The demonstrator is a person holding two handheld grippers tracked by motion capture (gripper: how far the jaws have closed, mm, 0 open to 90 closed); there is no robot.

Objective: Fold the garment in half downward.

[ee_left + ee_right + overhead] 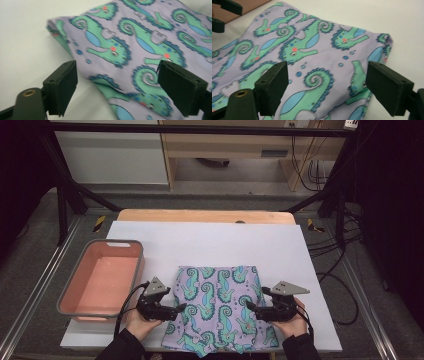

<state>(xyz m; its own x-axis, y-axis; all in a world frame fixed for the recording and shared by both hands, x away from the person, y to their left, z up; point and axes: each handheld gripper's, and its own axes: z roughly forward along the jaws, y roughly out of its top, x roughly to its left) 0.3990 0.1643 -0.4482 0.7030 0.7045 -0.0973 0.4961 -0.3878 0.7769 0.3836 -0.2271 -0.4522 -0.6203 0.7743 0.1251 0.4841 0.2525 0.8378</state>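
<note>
The cloth (220, 307) lies folded at the near tabletop (210, 240) edge, long axis running away from the person, between the left gripper (176, 309) and right gripper (250, 308) (both wide open, holding nothing), each beside a side edge.

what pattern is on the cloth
Green and blue seahorses with pink cheek dots on lilac cloth; it shows best in the right gripper view.

A lilac seahorse-print cloth (220, 307) is lying folded on the white sheet (210, 242). The left gripper (176, 311) and right gripper (251, 309) are hovering at its side edges, jaws spread. A pink basin (70, 292) is sitting to the left.
</note>
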